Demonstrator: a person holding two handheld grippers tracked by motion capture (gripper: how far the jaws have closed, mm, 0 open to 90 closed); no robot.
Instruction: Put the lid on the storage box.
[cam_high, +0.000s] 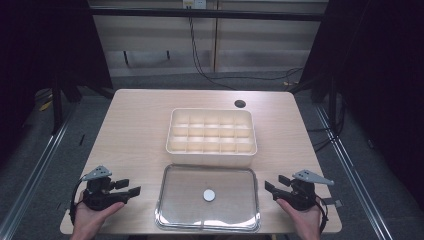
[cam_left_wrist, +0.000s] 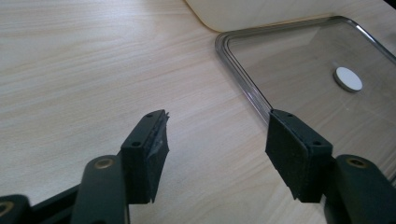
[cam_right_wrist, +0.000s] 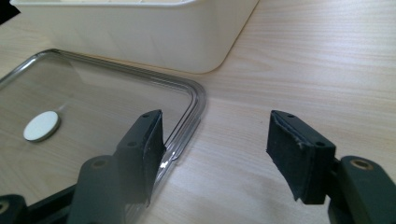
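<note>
While both grippers rest at the bench's (cam_high: 135, 130) near edge, left gripper (cam_high: 131, 189) and right gripper (cam_high: 272, 186) hold their fingers wide, empty, flanking the clear lid (cam_high: 170, 207) lying just near of the cream divided box (cam_high: 210, 156).

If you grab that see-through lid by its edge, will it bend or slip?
The clear lid looks like hard, glossy plastic with a raised rim, so it probably stays stiff rather than flopping. Its shine suggests it may slip between the pads. It lies flat on the table, so getting a jaw under the edge could be tricky, and it will likely slide when pushed.
</note>
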